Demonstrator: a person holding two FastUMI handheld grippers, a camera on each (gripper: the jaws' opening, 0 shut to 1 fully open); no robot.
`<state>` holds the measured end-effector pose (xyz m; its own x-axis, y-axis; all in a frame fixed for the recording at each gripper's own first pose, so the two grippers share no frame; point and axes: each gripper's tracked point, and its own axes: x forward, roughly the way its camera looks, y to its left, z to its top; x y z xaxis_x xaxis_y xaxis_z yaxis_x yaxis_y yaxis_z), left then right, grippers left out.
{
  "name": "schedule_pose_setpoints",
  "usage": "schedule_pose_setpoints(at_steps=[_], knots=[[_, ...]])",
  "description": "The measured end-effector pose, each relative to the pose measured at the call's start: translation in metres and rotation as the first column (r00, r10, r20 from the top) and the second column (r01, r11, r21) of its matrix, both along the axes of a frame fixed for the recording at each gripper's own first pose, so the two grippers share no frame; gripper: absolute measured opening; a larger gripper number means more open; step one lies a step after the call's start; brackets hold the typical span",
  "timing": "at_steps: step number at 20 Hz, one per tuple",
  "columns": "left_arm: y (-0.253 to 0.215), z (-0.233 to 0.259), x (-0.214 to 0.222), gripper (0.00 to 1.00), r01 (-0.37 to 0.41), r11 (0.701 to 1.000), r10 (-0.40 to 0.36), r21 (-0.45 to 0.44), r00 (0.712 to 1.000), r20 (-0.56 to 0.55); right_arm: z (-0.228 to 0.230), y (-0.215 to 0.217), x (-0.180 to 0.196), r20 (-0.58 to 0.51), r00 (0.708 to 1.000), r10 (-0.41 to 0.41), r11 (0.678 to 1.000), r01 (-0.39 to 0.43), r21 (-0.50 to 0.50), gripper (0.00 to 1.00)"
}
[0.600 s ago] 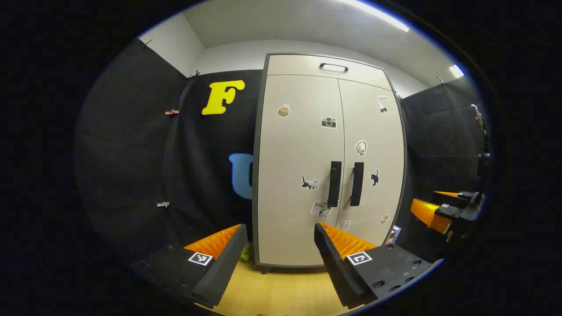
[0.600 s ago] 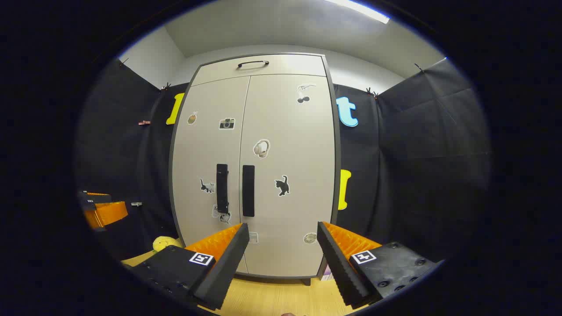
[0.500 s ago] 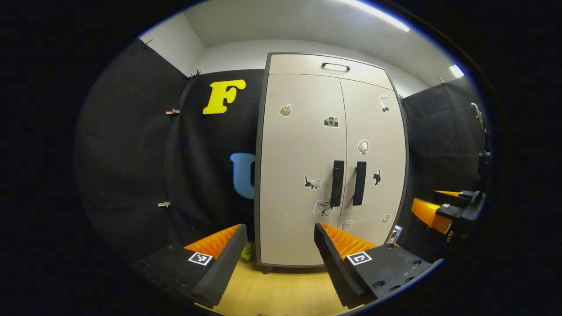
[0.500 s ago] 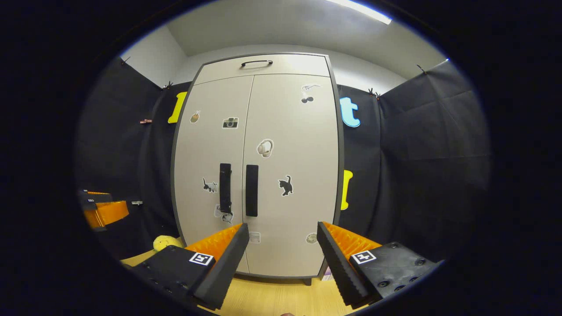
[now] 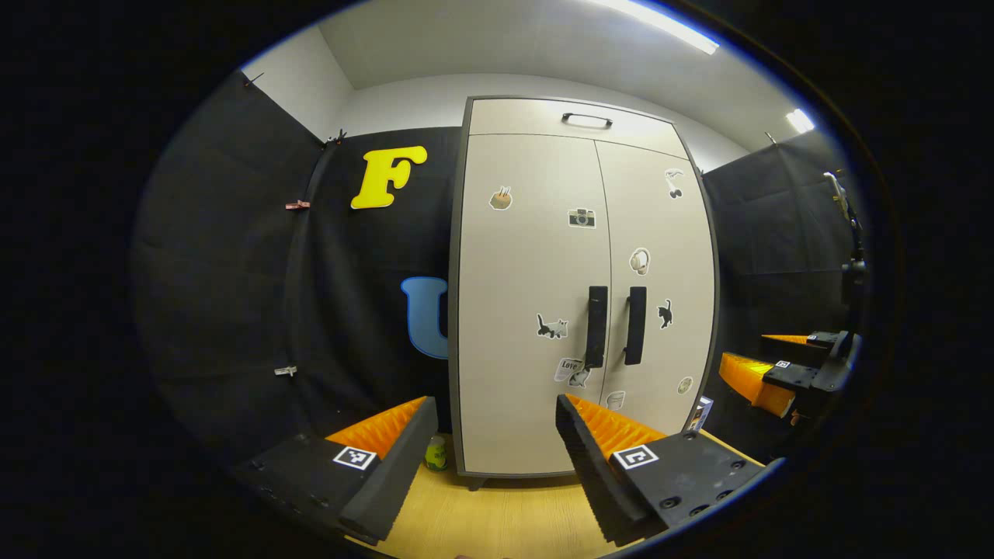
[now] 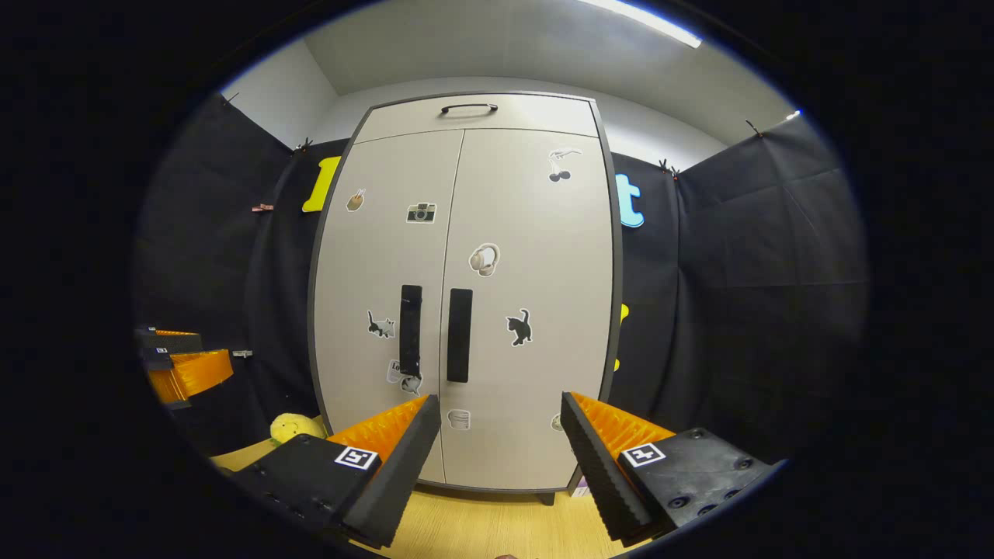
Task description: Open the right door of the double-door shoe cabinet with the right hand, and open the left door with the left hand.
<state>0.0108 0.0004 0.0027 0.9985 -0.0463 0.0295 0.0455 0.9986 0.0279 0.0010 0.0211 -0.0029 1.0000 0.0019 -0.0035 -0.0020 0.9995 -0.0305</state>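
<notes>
Cabinet (image 6: 466, 310) shifted right in right gripper view, wood floor (image 5: 497, 520), doors shut

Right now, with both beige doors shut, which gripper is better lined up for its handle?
Right. The right gripper sits just right of the right door's black handle; the left gripper faces the left door, its handle farther off.

The shoe cabinet (image 6: 466, 310) stands upright on the wooden floor against the black cloth wall, pale beige with a dark frame. Both doors are shut: the left door (image 6: 384, 256) and right door (image 6: 536, 256) meet at a centre seam, each with a vertical black handle beside it and small stickers scattered across.
</notes>
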Motion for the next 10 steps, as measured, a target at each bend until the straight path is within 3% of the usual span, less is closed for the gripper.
schedule_pose_setpoints(at_steps=[10], knots=[[-0.016, -0.01, 0.027, 0.95, 0.052, 0.999, -0.052, 0.005, 0.999, -0.012, -0.002, -0.012, 0.007, -0.024, 0.999, -0.039, 0.999, 0.039, 0.031, 0.98]])
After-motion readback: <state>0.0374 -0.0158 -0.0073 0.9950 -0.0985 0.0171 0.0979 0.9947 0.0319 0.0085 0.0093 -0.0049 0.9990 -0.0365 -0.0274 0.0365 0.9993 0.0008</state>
